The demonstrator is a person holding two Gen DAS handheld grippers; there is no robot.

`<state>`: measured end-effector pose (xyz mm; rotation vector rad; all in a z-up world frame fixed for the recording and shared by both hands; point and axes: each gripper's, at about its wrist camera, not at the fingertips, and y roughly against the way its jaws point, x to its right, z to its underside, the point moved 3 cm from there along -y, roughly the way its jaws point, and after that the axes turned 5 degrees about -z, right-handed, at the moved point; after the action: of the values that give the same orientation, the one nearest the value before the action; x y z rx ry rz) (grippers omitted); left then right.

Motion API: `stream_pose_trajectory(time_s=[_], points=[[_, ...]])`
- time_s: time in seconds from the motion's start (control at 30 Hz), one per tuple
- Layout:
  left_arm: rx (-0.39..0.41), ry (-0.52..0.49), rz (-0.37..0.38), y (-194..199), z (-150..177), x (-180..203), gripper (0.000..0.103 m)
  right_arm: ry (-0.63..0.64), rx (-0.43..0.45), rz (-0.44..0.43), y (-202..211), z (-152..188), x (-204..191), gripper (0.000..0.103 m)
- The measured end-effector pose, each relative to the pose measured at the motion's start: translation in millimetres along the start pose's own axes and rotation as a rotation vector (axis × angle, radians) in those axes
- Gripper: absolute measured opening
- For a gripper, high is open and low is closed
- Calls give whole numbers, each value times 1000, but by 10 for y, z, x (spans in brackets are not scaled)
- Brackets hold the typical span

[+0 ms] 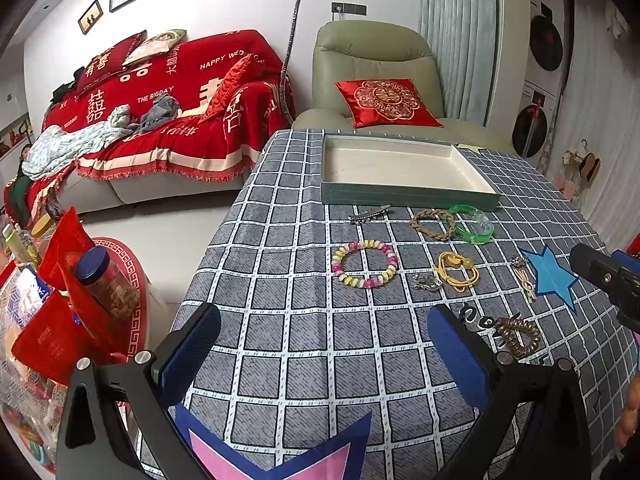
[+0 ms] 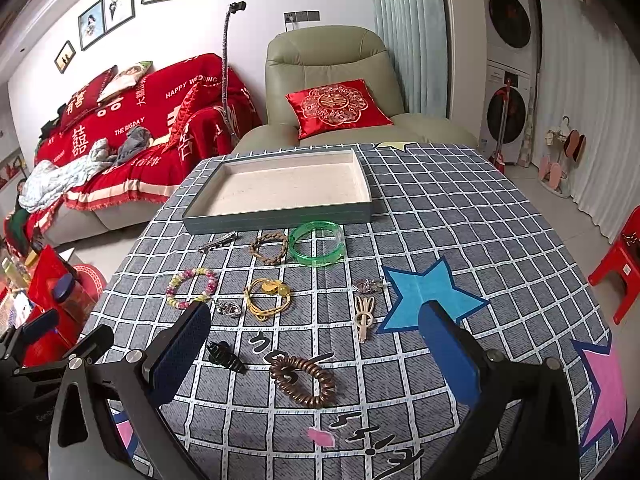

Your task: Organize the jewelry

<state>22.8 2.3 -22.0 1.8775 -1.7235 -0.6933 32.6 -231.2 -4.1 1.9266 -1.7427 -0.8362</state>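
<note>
Checked tablecloth (image 2: 460, 216), tray (image 2: 276, 216) near far edge

Green bangle (image 2: 317, 243), grey checked tablecloth (image 2: 460, 216)

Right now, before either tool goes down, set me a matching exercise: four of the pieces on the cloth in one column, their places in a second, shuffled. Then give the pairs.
Pieces
1. green bangle
2. brown spiral hair tie
3. pastel bead bracelet
4. cream rabbit-shaped hair clip

Places
A. just left of the blue star patch
B. right in front of the tray, beside the braided bracelet
C. nearest the right tool, between its open fingers
D. farthest left of the four, left of the yellow hair tie

Pairs: 1-B, 2-C, 3-D, 4-A
</note>
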Motion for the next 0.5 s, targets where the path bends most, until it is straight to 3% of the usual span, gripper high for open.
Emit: stream_pose_trajectory(time_s=[0.5], points=[[-23, -13, 12, -69, 1, 36, 103, -6, -20, -4, -84, 20, 15, 103]])
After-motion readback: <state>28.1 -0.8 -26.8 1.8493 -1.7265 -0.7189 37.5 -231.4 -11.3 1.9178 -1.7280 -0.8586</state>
